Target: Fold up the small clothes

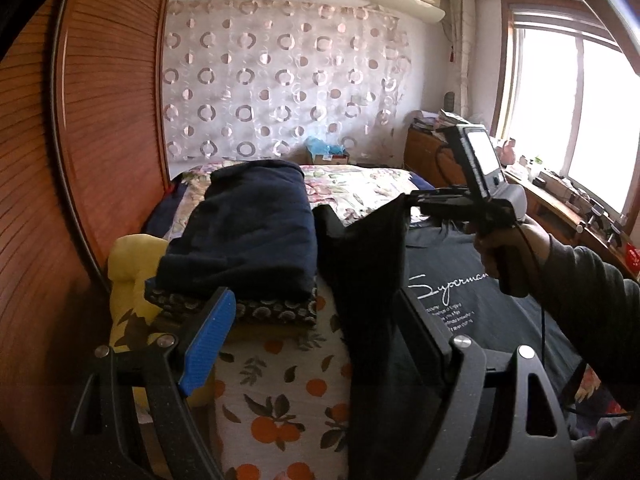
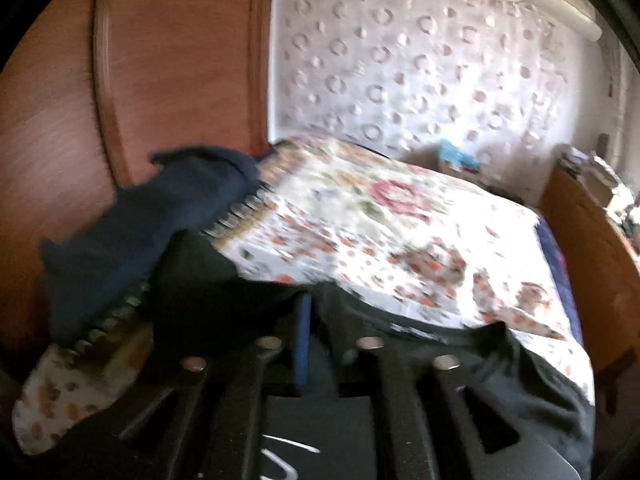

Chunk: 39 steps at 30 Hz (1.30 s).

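A black T-shirt (image 1: pixel 460 304) with white "Superman" lettering lies on the bed. My right gripper (image 1: pixel 416 200) is shut on one edge of it and lifts a dark flap (image 1: pixel 368 264). In the right wrist view the right gripper (image 2: pixel 316 312) is closed on the black cloth (image 2: pixel 500 372), its blue pad (image 2: pixel 303 344) showing. My left gripper (image 1: pixel 316 320) is open, with the blue pad on its left finger (image 1: pixel 208 340); the hanging flap drapes over its right finger (image 1: pixel 424 332), and nothing is pinched.
A folded navy blanket (image 1: pixel 244 228) lies on a patterned cushion beside a yellow pillow (image 1: pixel 132 264) at the left. The floral bedspread (image 2: pixel 400 232) covers the bed. A wooden wardrobe (image 1: pixel 80 140) stands left; a wooden shelf (image 1: pixel 560 208) under the window stands right.
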Each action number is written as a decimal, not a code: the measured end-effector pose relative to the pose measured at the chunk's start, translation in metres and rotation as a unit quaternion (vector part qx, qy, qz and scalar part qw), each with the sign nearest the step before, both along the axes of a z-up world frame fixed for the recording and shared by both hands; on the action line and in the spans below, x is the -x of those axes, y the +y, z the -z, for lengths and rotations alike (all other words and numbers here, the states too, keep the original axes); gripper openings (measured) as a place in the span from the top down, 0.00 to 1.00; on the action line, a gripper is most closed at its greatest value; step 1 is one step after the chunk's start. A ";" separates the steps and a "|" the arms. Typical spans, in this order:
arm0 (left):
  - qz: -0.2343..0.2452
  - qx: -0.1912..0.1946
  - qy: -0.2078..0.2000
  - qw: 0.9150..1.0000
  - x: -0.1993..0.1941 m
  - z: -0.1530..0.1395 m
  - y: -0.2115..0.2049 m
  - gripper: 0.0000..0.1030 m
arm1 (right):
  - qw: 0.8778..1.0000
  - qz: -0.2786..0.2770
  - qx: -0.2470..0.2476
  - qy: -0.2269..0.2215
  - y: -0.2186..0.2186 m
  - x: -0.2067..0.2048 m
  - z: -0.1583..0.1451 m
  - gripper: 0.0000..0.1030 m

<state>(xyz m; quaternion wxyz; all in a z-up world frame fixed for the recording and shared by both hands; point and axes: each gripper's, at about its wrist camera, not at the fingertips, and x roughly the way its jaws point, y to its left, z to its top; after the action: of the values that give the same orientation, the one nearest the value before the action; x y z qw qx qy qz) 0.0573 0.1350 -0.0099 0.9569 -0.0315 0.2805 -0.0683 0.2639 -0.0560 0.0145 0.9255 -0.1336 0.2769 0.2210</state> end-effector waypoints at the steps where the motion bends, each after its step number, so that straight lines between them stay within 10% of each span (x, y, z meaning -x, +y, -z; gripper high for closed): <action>1: 0.002 0.001 0.001 1.000 0.000 0.001 -0.002 0.21 | 1.000 -0.004 0.005 0.003 0.002 -0.003 0.003 0.48; 17: 0.043 0.006 0.025 0.999 -0.019 0.025 -0.052 0.21 | 0.999 -0.014 -0.023 0.025 -0.118 0.042 0.005 0.42; 39: 0.078 -0.021 0.126 0.989 -0.075 0.088 -0.132 0.21 | 0.978 0.198 -0.029 0.062 -0.314 0.088 0.060 0.42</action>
<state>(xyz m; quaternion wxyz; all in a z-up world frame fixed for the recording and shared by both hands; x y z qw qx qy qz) 0.1325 0.0028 -0.0974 0.9062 0.0019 0.4014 -0.1328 0.1763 -0.3703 -0.0460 0.9355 -0.0356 0.3480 0.0487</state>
